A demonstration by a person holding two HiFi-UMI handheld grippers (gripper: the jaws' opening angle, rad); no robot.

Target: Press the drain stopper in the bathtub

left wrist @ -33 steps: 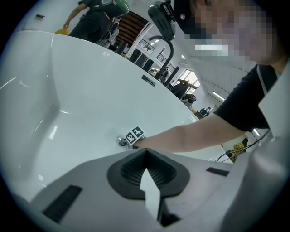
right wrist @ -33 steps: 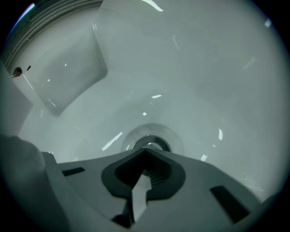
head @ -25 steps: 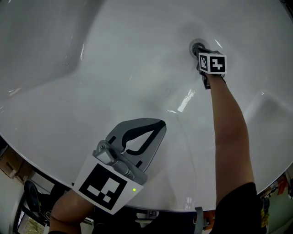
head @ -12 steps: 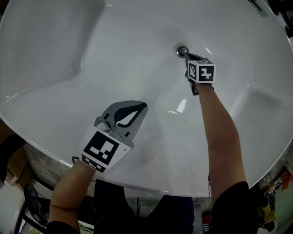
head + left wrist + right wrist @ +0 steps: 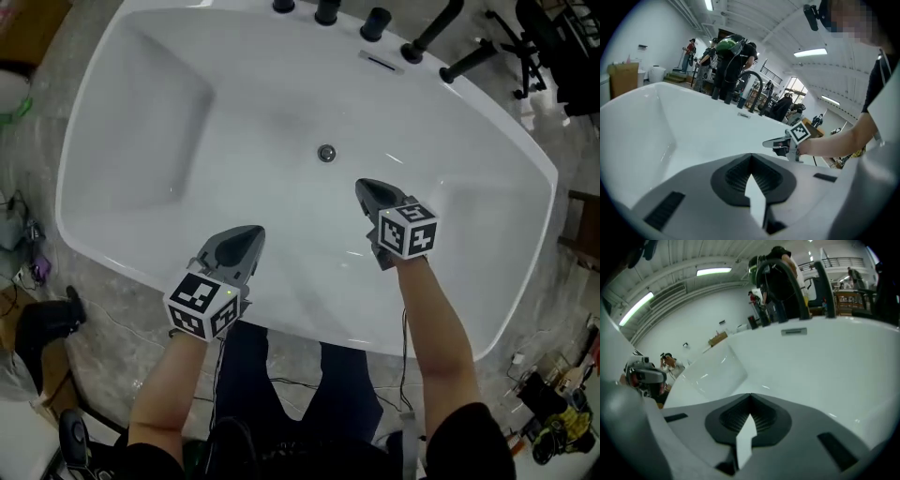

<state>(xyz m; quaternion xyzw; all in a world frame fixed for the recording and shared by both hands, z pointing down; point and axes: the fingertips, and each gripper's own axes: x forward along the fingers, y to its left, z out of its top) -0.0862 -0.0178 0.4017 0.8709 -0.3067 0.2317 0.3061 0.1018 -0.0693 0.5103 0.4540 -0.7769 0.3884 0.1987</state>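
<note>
Hovering closed: left hand-held gripper point(image 5: 253, 232), right hand-held gripper point(image 5: 363, 187); drain stopper point(image 5: 326, 153) height unclear.

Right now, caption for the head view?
Left gripper, right gripper, jaws shut, over bathtub, clear of drain stopper.

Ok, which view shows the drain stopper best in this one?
The head view: the drain stopper sits in plain sight on the bathtub floor, ahead of the left hand-held gripper and the right hand-held gripper, touched by neither. The left and right gripper views show tub walls, but the stopper appears in neither.
</note>
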